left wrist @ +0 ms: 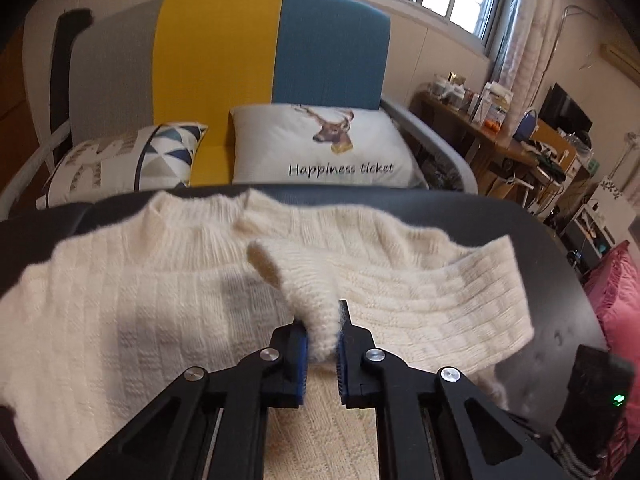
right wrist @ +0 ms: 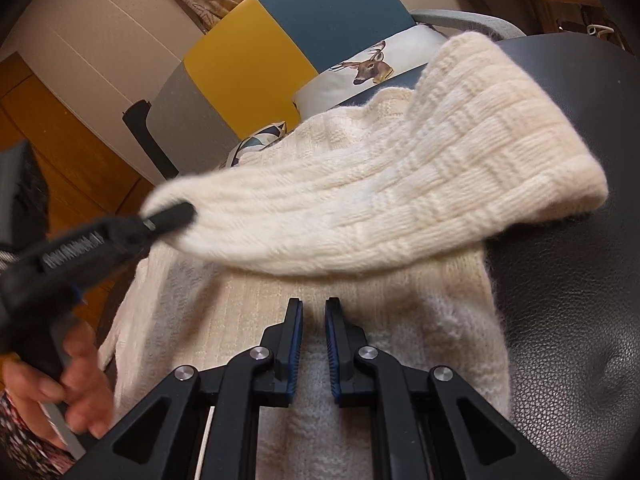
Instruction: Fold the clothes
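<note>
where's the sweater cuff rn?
Pinched in the left claw, low centre of the left wrist view, lifted over the sweater body. The right wrist view shows the sleeve stretched across the sweater.

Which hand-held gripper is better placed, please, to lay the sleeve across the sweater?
The left hand-held gripper: it already pinches the sleeve cuff above the sweater. The right hand-held gripper holds nothing, jaws slightly apart.

— Cream knitted sweater (left wrist: 132, 320) spread flat on the dark surface, neck toward twelve o'clock.
— And the sleeve (right wrist: 360, 200)?
— Folded across the body toward nine o'clock, cuff raised off the knit.
</note>
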Demonstrator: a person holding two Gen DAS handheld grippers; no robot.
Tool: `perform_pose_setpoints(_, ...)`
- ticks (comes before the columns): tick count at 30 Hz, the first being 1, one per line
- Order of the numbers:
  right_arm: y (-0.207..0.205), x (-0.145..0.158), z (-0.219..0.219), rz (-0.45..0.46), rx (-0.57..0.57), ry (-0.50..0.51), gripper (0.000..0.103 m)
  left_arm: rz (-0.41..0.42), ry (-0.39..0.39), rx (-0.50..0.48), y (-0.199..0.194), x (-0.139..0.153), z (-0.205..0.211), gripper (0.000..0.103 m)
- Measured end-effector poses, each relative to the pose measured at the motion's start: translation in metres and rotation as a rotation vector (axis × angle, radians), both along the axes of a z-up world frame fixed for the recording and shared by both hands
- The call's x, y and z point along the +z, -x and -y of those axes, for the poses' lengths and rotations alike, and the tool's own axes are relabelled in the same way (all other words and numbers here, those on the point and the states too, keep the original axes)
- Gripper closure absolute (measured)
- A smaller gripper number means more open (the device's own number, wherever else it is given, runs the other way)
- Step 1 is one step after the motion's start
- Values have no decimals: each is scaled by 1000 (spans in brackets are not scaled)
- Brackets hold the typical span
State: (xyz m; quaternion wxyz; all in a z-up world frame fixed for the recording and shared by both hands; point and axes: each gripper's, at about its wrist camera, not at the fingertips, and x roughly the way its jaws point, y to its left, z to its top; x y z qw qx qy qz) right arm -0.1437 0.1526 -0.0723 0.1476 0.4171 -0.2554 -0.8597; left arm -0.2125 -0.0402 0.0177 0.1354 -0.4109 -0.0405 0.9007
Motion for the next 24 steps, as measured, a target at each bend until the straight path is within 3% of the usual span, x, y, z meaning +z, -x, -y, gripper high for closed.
perform_pose_setpoints(6,5,-4,-9,30,15,74,94,-63,-47,33,-1,35,24,92)
perform_pose_setpoints(11,10,-2,-9,59,41,62,94,-102,-61,81,-1,55,57,92)
perform_pose_setpoints(17,11,-1,-9,65,22,71,95,-55,-94,146,-3,46,98,92)
perform_pose_setpoints(24,21,6,-20,62,-20,74,95,-50,-121,133,-16,46,105,92)
